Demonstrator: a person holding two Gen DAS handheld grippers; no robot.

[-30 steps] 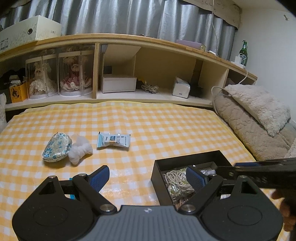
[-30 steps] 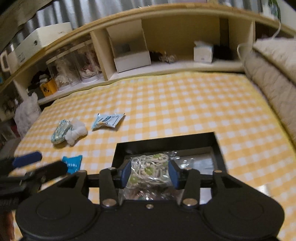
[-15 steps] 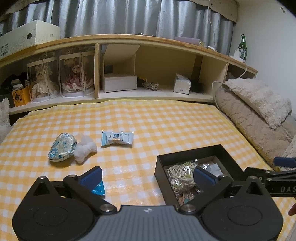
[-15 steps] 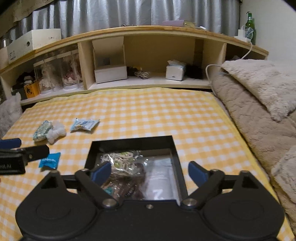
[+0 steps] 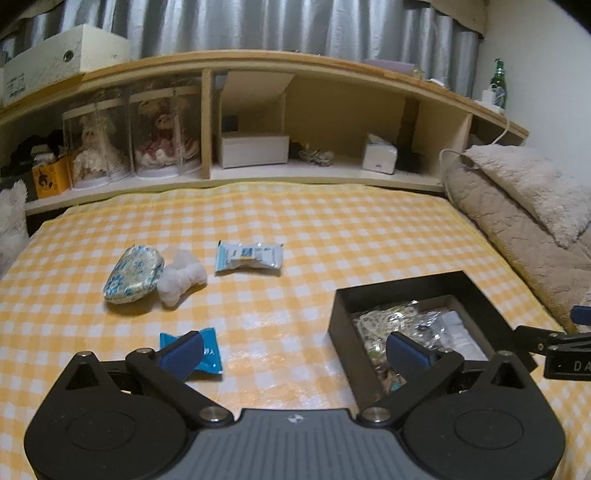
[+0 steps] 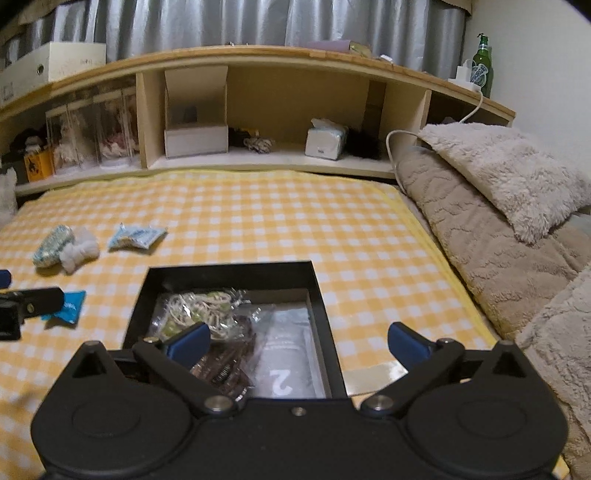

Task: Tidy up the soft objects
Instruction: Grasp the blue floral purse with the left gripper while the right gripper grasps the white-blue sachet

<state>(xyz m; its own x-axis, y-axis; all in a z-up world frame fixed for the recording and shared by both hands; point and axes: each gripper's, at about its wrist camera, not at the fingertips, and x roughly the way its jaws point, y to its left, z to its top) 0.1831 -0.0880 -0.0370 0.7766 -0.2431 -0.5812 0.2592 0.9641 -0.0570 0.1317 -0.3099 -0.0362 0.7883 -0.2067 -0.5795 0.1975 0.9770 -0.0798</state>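
Checked cloth, wooden shelf — grey curtain

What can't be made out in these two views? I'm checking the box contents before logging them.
- Black box, right wrist view: near end hidden behind the right gripper.
- Brown packet, same view: print blurred.
- Blue packet, left wrist view: partly covered by the left gripper finger.
- Right gripper, left wrist view: cut off by the edge.

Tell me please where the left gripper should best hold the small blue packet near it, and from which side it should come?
Probably from above, across the puffy middle of the small blue packet. It lies flat on the checked cloth, so a side approach finds no edge. The left gripper is open.
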